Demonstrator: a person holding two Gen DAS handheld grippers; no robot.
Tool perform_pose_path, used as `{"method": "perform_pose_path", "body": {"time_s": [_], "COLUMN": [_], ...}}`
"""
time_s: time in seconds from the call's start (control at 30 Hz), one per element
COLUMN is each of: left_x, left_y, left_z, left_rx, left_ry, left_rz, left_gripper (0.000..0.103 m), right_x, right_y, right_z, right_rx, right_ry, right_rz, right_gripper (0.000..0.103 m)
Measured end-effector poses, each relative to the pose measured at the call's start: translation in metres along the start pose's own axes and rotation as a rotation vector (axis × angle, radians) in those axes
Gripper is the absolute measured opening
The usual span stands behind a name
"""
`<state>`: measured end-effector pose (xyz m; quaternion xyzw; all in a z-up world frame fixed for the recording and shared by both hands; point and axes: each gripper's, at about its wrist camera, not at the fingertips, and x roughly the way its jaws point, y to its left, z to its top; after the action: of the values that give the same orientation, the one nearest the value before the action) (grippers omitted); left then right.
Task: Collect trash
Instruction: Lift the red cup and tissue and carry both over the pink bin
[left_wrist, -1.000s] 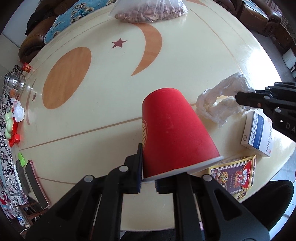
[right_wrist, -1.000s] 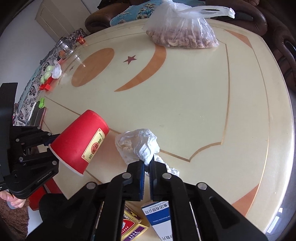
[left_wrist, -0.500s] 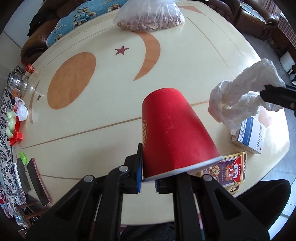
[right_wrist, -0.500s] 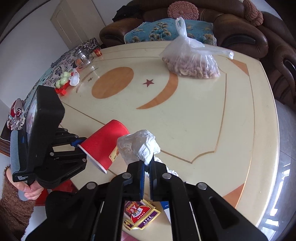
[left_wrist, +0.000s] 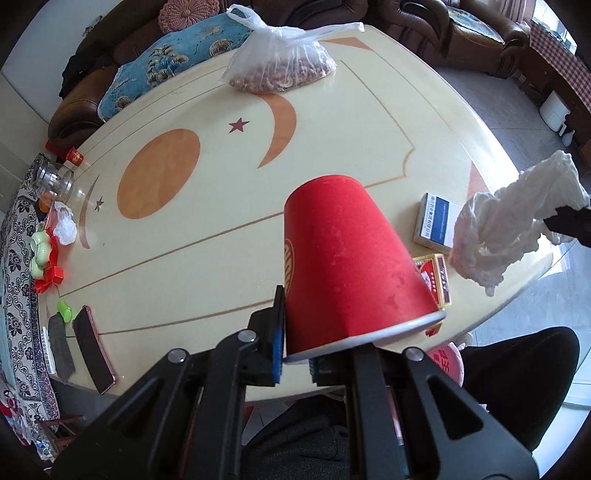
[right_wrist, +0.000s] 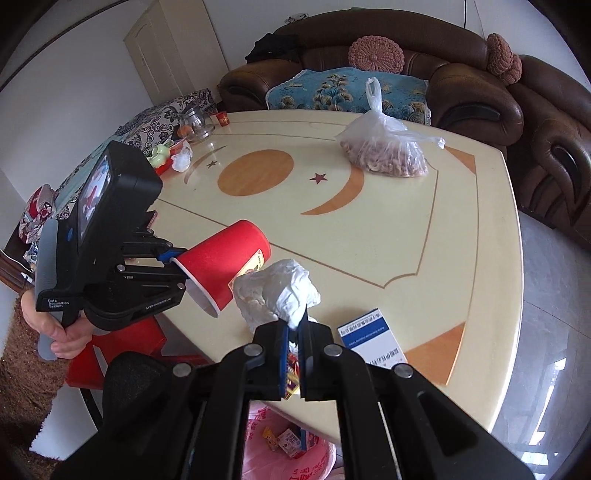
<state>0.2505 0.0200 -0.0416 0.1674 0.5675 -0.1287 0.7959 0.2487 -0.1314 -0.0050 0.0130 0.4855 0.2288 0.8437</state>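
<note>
My left gripper (left_wrist: 295, 345) is shut on the rim of a red paper cup (left_wrist: 347, 266) and holds it tilted above the table's near edge; the cup also shows in the right wrist view (right_wrist: 225, 266). My right gripper (right_wrist: 293, 332) is shut on a crumpled white tissue (right_wrist: 279, 293) and holds it in the air beside the cup; the tissue shows in the left wrist view (left_wrist: 513, 225) at far right. A pink-lined trash bin (right_wrist: 284, 443) with wrappers in it stands on the floor below the table edge, under my right gripper.
On the cream table (left_wrist: 221, 229) lie a blue-and-white box (right_wrist: 371, 341), a red card pack (left_wrist: 437, 278), a bag of nuts (right_wrist: 386, 153), a phone (left_wrist: 92, 350) and a glass jar (right_wrist: 197, 123). A brown sofa (right_wrist: 461, 77) stands behind.
Both grippers have risen and pulled back from the table. The tissue has been lifted off the table and hangs in the air near the table's edge, above the bin.
</note>
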Motion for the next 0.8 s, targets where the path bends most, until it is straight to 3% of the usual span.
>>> {"method": "perform_pose_path", "body": {"time_s": [0.33,0.8], "left_x": [-0.034,-0.032], "left_y": [-0.033,-0.064], "left_z": [-0.064,-0.142], "left_rx": [0.058,0.113], "left_ry": [-0.038,-0.003], "left_rz": [-0.030,-0.070], "left_gripper": [0.011,0.011], "right_x": [-0.037,-0.051], "right_y": [0.028,0.066], "right_z": [-0.061,-0.138], "right_rx": [-0.009,-0.007], "right_ry": [0.001,0.039], "right_rz": [-0.014,-0.022], "right_gripper": [0.004,0.004]}}
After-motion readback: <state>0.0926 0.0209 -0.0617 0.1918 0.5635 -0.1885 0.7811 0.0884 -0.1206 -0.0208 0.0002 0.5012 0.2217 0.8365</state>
